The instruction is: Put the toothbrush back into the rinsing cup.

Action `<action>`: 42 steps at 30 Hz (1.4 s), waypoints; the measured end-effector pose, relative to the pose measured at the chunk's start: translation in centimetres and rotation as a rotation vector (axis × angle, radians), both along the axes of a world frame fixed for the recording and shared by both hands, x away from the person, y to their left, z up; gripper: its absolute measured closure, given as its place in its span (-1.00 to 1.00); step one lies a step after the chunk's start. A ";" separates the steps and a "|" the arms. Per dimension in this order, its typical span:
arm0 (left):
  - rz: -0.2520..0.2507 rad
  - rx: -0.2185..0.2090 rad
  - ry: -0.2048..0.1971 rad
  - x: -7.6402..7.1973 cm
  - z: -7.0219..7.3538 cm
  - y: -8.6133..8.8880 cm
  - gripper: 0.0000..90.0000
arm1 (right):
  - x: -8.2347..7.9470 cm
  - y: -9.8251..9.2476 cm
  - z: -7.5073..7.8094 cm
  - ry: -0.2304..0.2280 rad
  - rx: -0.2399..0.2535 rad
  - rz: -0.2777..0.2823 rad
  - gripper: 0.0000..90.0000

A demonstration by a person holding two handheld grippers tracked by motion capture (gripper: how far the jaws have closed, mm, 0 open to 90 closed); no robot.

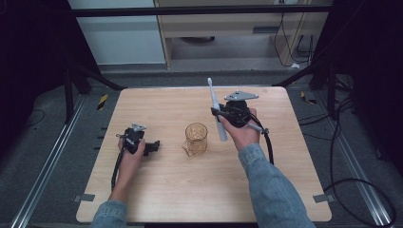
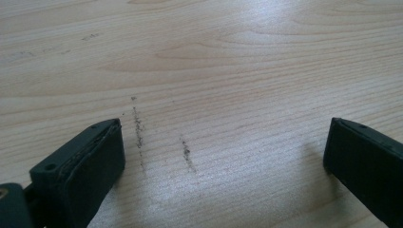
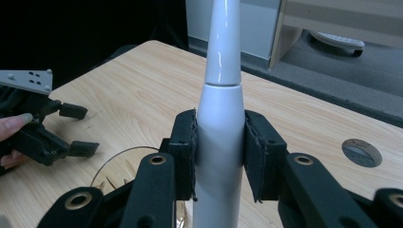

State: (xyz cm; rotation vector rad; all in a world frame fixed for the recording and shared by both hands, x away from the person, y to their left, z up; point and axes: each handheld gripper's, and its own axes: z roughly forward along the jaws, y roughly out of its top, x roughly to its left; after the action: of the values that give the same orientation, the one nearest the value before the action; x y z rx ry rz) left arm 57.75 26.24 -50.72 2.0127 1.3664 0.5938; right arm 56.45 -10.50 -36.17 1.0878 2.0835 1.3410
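Observation:
A white electric toothbrush (image 1: pixel 216 110) stands nearly upright in my right gripper (image 1: pixel 219 114), head up, above the table's right half. In the right gripper view both black pads press on the toothbrush (image 3: pixel 221 123) body from either side, so the right gripper (image 3: pixel 219 152) is shut on it. A clear amber glass (image 1: pixel 196 137) stands at the middle of the table, just left of and below the held toothbrush; its rim (image 3: pixel 119 156) shows under the jaws. My left gripper (image 1: pixel 153 146) rests low on the table at the left, jaws wide apart over bare wood (image 2: pixel 223 142), holding nothing.
The wooden table (image 1: pixel 161 190) has free room along its front and back. A round cable hole (image 3: pixel 361 152) sits in the tabletop. Black cables (image 1: pixel 268 142) trail from both grippers. Beyond the far edge are a grey floor and cabinets.

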 end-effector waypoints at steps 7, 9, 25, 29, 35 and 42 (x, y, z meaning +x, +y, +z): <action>0.001 0.001 0.000 0.0 0.0 0.0 -1.00 | 0.1 0.3 0.4 -0.024 0.020 -0.007 0.49; 0.001 0.002 0.000 0.0 0.0 0.0 -1.00 | 0.1 0.3 0.5 -0.027 0.029 -0.010 0.49; 0.005 0.001 -0.001 0.0 0.0 0.0 -1.00 | 0.4 1.4 2.5 -0.090 0.045 -0.021 0.49; 0.005 0.001 0.000 0.0 0.0 0.0 -1.00 | 0.5 2.1 3.1 -0.107 0.061 -0.020 0.49; 0.005 0.001 0.000 0.0 0.0 0.0 -1.00 | 0.8 3.6 3.8 -0.125 0.051 0.011 0.49; 0.005 0.001 -0.001 0.0 0.0 0.0 -1.00 | 0.9 4.9 4.5 -0.148 0.047 0.033 0.49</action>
State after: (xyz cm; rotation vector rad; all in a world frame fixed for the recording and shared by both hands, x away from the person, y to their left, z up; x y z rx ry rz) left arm 57.72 26.19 -50.73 2.0100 1.3714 0.5970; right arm 57.38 -5.61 -31.71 0.9464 1.9800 1.4475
